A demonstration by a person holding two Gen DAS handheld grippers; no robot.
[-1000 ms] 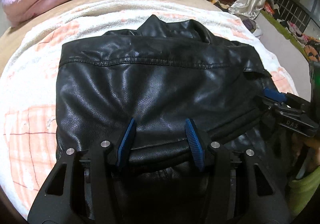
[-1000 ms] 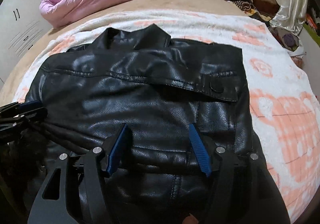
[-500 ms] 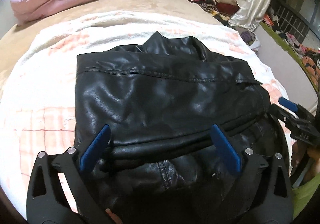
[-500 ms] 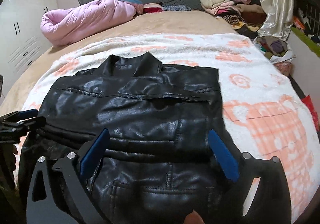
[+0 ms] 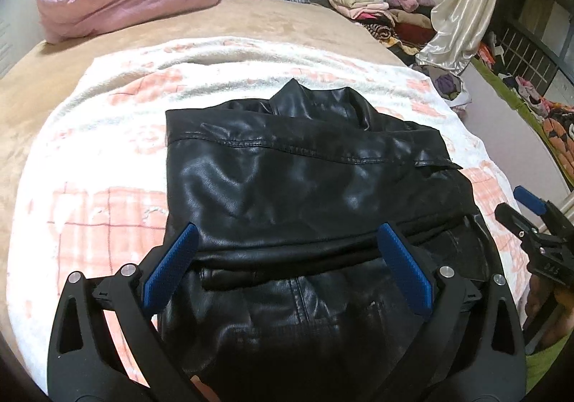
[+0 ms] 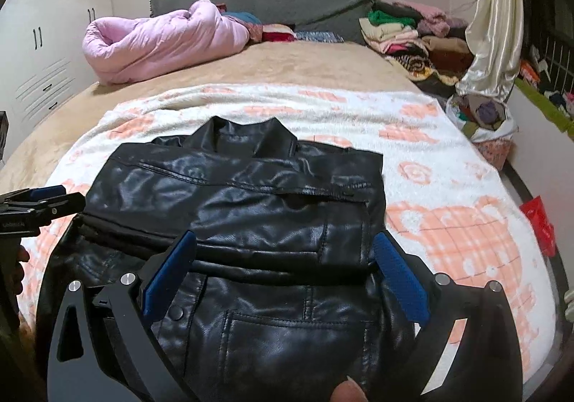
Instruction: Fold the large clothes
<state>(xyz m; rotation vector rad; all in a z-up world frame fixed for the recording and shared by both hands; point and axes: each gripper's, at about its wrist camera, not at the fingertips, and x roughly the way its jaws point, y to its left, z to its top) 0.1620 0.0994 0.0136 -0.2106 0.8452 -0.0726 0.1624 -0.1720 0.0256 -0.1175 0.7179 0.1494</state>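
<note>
Jacket (image 5: 305,186) lies folded below each wide-open, empty hand-held gripper (image 5: 287,272) (image 6: 283,272).

A black leather jacket (image 5: 305,194) lies folded on a white and orange blanket (image 5: 107,158) spread over the bed. Its shiny upper part is doubled over toward the near edge, so a thick fold runs straight across the middle, with the lower part showing beneath it. The collar (image 6: 247,136) stands up at the far end. A flap pocket (image 6: 323,194) and stitched seams show on the top layer, a snap button (image 6: 174,311) lower down.
</note>
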